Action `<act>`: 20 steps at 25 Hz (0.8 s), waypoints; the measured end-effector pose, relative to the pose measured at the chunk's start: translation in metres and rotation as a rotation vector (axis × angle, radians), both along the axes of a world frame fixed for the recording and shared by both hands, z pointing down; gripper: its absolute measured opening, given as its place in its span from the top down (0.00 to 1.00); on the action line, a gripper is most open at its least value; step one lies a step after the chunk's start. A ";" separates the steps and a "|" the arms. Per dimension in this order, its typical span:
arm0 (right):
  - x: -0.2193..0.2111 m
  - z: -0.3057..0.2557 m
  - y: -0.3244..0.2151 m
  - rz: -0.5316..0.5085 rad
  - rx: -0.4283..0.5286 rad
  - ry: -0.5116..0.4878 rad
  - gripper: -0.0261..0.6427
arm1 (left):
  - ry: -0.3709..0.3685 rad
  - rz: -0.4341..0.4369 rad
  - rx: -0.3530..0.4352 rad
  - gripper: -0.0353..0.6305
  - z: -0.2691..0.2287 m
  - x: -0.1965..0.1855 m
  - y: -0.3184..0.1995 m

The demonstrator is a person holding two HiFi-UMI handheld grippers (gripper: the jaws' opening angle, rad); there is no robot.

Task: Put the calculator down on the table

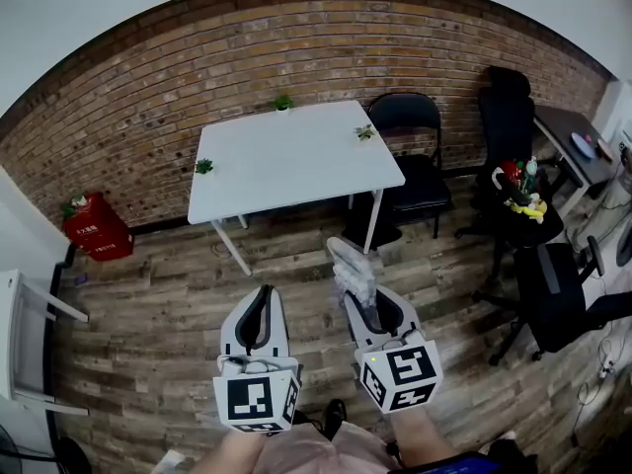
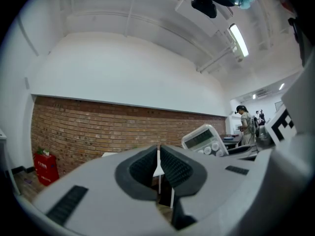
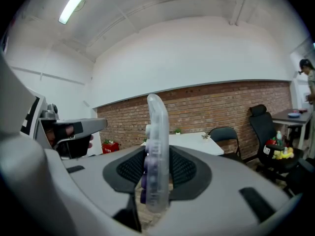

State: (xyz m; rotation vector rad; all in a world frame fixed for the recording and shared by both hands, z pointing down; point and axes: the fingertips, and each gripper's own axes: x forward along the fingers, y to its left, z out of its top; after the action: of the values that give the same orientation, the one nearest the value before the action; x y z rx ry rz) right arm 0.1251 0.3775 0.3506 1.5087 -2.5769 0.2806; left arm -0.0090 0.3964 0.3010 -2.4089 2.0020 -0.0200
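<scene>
A pale translucent calculator (image 1: 352,270) with purple keys stands on edge between the jaws of my right gripper (image 1: 367,309), which is shut on it; in the right gripper view the calculator (image 3: 156,154) rises upright between the black pads. My left gripper (image 1: 259,322) hangs beside it at the left, shut with nothing in it, its pads (image 2: 158,167) meeting. The calculator's face (image 2: 204,139) shows at the right of the left gripper view. The white table (image 1: 296,156) stands ahead by the brick wall, well beyond both grippers.
Three small green plants (image 1: 203,166) sit on the table's edges. A black folding chair (image 1: 410,131) stands right of it, office chairs (image 1: 553,284) and a cluttered stool (image 1: 518,191) farther right. A red box (image 1: 94,227) is on the wooden floor at left.
</scene>
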 end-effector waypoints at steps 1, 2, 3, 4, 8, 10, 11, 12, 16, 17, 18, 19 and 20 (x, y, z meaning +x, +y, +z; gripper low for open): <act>0.003 0.003 -0.003 -0.003 -0.008 -0.001 0.76 | -0.003 -0.001 -0.008 0.91 0.003 0.004 -0.003; 0.005 0.005 -0.008 -0.005 -0.014 -0.001 0.76 | -0.007 -0.004 -0.015 0.91 0.006 0.006 -0.006; 0.007 0.007 -0.013 -0.007 -0.019 -0.001 0.76 | -0.009 -0.008 -0.020 0.91 0.008 0.007 -0.011; 0.008 0.008 -0.019 -0.009 -0.023 0.001 0.76 | -0.010 -0.013 -0.023 0.91 0.010 0.006 -0.017; 0.004 0.021 -0.046 -0.012 -0.046 0.007 0.76 | -0.007 -0.028 -0.041 0.91 0.021 -0.002 -0.043; 0.004 0.027 -0.064 -0.008 -0.057 0.010 0.76 | 0.000 -0.032 -0.048 0.91 0.025 -0.005 -0.062; 0.004 0.030 -0.074 -0.004 -0.063 0.013 0.76 | 0.003 -0.033 -0.050 0.91 0.027 -0.007 -0.072; 0.004 0.032 -0.084 0.000 -0.069 0.015 0.76 | 0.004 -0.032 -0.053 0.91 0.029 -0.009 -0.084; -0.003 0.044 -0.132 0.018 -0.090 0.021 0.76 | 0.012 -0.026 -0.070 0.91 0.039 -0.022 -0.137; -0.006 0.047 -0.146 0.023 -0.095 0.021 0.76 | 0.011 -0.022 -0.073 0.91 0.041 -0.026 -0.152; -0.010 0.049 -0.160 0.027 -0.103 0.020 0.76 | 0.010 -0.015 -0.078 0.91 0.043 -0.029 -0.167; -0.014 0.051 -0.173 0.031 -0.111 0.017 0.76 | 0.010 -0.008 -0.084 0.91 0.044 -0.033 -0.181; -0.018 0.052 -0.186 0.034 -0.117 0.015 0.76 | 0.011 -0.002 -0.087 0.91 0.044 -0.037 -0.196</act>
State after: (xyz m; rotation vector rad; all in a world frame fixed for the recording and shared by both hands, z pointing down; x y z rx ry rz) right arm 0.1070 0.1913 0.4027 1.5081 -2.4783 0.4146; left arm -0.0459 0.2007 0.3455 -2.4639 2.0499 -0.0966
